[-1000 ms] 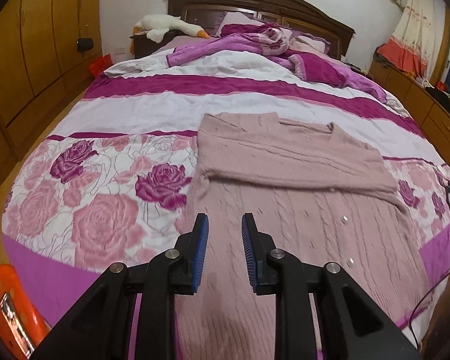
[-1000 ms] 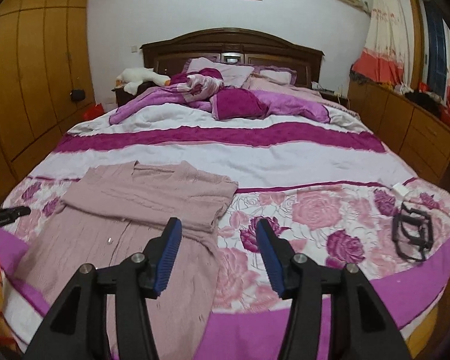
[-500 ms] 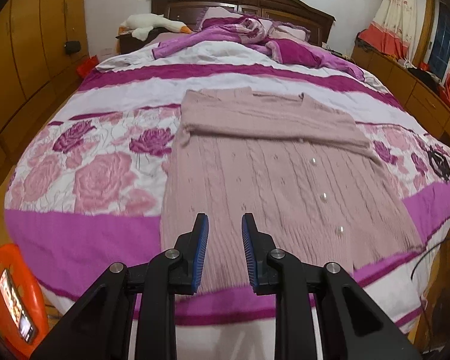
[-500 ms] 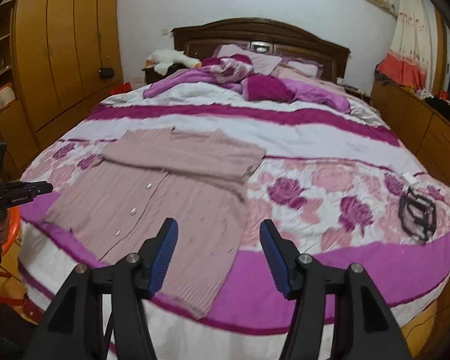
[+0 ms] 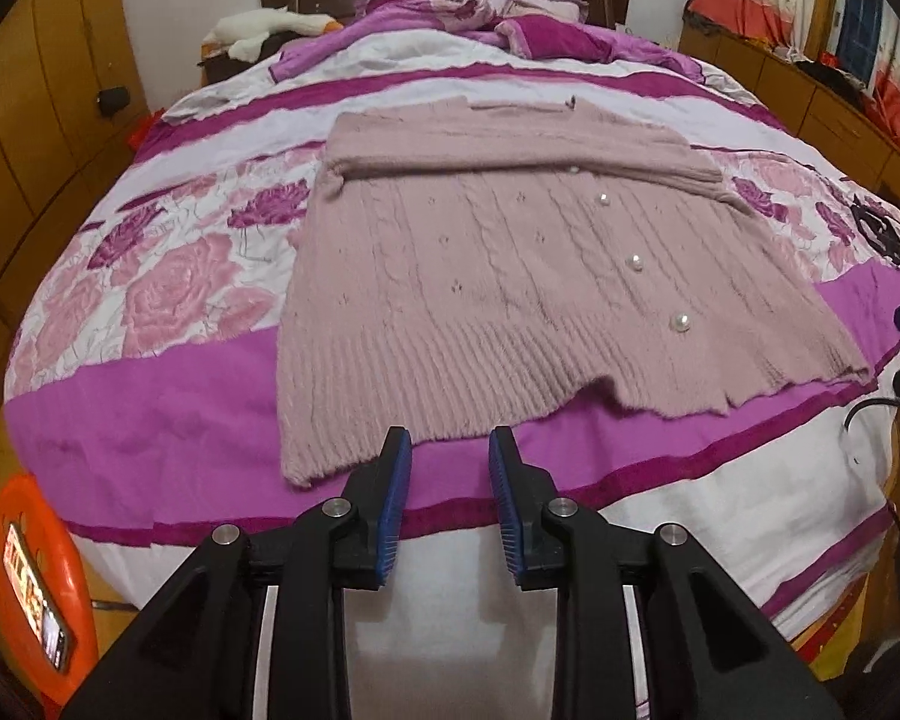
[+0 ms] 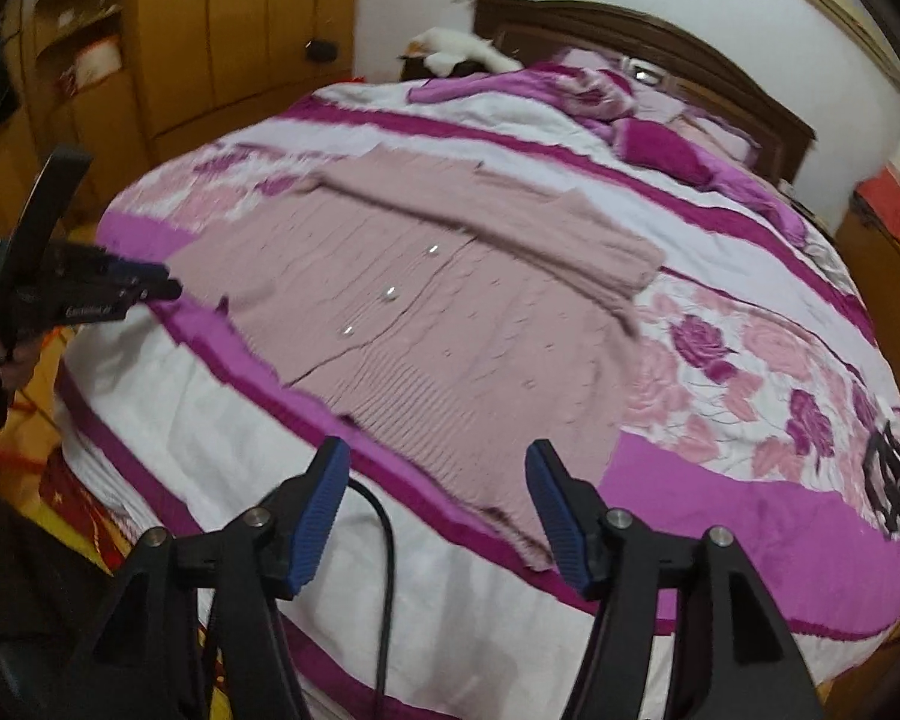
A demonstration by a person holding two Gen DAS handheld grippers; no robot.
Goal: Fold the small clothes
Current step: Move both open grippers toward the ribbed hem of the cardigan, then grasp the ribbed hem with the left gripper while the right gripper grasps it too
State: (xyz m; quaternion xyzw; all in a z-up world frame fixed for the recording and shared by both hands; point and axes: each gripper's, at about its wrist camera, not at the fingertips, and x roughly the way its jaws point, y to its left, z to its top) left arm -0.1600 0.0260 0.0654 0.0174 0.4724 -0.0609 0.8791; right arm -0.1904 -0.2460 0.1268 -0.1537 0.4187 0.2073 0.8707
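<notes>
Your left claw (image 5: 450,450) is parting slightly with nothing between its pads, hanging just short of the pink cardigan (image 5: 510,276) hem at its 12 o'clock, while your right claw (image 6: 438,468) is widening over the hem's corner at 12 o'clock, not yet touching it. The cardigan lies flat on the bed (image 5: 150,420), near the foot edge, with its sleeves already folded across the chest. As I judge it, you still have to fold the body up from the hem.
</notes>
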